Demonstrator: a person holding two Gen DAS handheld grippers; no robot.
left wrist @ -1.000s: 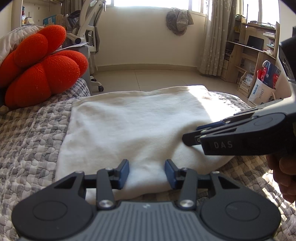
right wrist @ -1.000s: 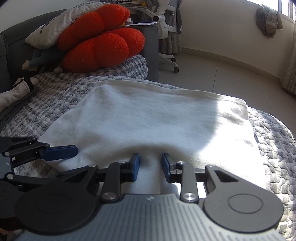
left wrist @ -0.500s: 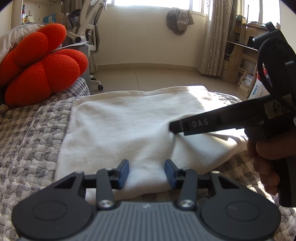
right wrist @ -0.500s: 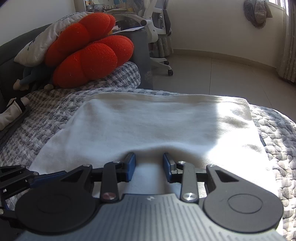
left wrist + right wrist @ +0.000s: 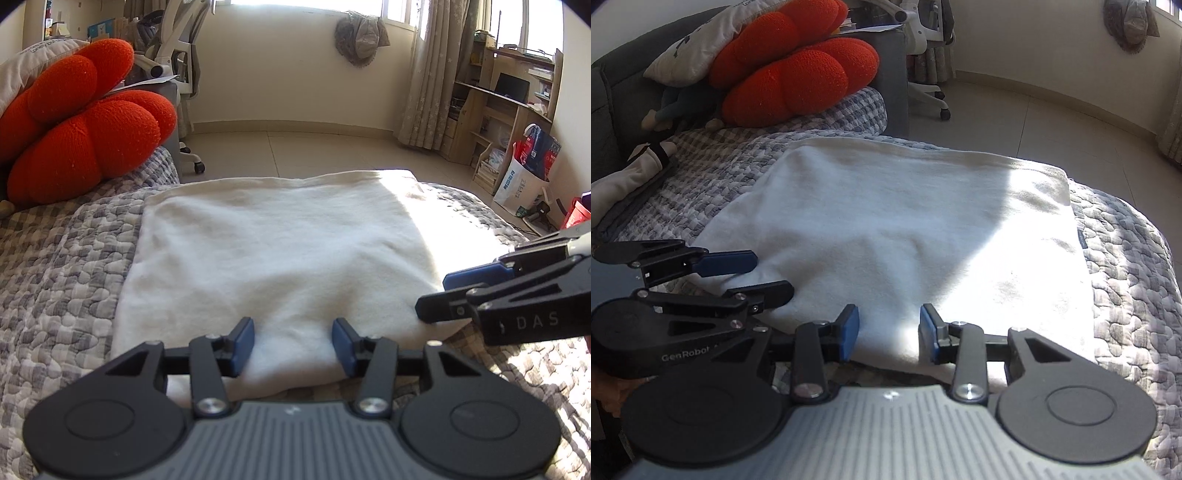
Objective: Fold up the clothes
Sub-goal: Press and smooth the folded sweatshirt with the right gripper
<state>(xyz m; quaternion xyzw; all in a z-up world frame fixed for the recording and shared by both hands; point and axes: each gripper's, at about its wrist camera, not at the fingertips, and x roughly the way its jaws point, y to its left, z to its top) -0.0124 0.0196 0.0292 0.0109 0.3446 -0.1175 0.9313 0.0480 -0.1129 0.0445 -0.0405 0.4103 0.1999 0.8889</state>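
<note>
Four blue-tipped fingers (image 5: 243,343) of two grippers flank one folded cream garment (image 5: 280,251).

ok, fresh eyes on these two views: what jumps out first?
The cream folded garment lies flat mid-frame on the grey quilted cover, its right part washed out by sunlight. Behind it to the left sits a bright orange-red lobed cushion. Both tools, left and right, sit at the garment's near edge with jaws apart.
</note>
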